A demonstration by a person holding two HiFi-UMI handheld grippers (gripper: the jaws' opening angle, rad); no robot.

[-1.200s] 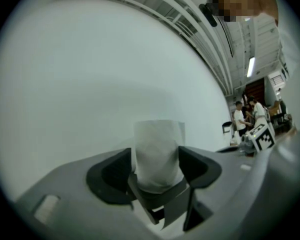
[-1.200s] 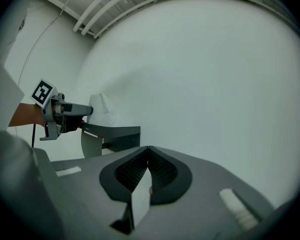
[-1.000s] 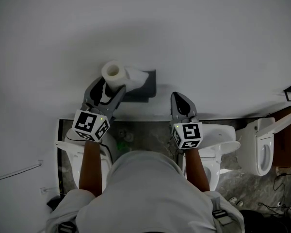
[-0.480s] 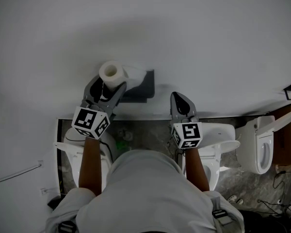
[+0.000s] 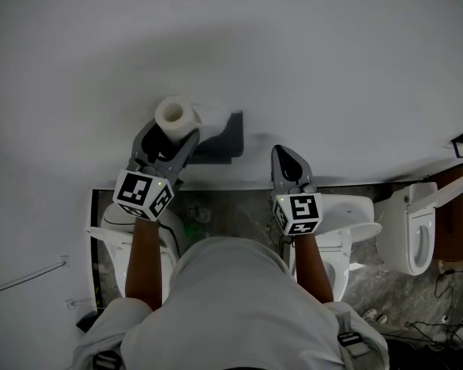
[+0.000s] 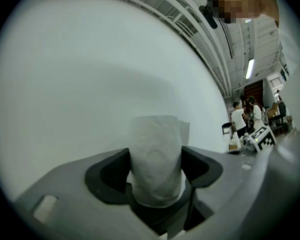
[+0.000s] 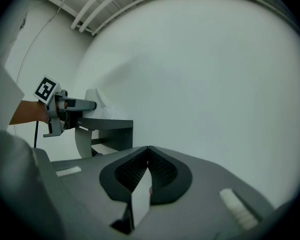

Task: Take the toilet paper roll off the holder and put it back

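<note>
Plain white wall (image 5: pixel 332 68) fills most of what we see, bare and unbroken above and to the right of the fixture; it meets a narrow strip of mottled grey floor (image 5: pixel 231 206) below. On the wall we note a dark grey holder (image 5: pixel 222 140), a boxy bracket with square edges. The toilet paper roll (image 5: pixel 174 114) is at the holder's upper left end, core hole facing us in the head view, a loose tail of paper lying toward the bracket; whether the roll touches the holder we cannot tell. Our left gripper (image 5: pixel 172 139) has its jaws spread to the roll's width and pressed on either side of it. The left gripper view confirms this: the white roll (image 6: pixel 155 159) stands between the dark pads, held firm by the gripper (image 6: pixel 155 176), with open wall behind. Our right gripper (image 5: pixel 287 160) hangs to the right of the holder, well apart from it, jaws closed tip to tip on nothing (image 7: pixel 148 156). From its camera the holder (image 7: pixel 112 131) juts out at the left. A white toilet (image 5: pixel 355 222) sits below the right gripper, another (image 5: pixel 415 237) further right by the frame edge.
</note>
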